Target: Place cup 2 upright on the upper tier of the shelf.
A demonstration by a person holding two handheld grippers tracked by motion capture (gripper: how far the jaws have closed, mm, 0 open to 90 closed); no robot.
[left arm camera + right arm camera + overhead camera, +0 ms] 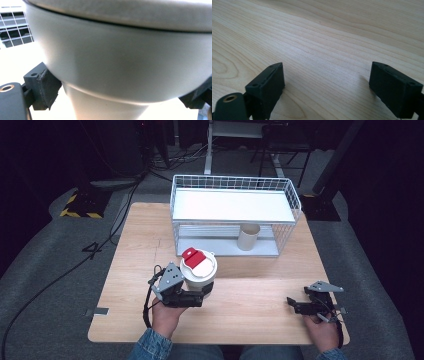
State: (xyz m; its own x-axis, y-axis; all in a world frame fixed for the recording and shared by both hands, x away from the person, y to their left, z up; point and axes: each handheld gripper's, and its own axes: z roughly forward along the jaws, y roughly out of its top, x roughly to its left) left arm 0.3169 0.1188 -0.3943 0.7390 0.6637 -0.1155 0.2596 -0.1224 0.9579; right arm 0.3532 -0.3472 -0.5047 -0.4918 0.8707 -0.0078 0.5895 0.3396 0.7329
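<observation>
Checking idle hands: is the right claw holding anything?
No, the right claw has its jaws spread apart with bare wooden table between them.

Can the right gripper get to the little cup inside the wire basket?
Probably yes. The right gripper is open and holds nothing, the wooden table between looks bare, and the beige cup stands on the lower level of the wire basket, whose near side looks open, though the shelf above leaves little headroom.
</observation>
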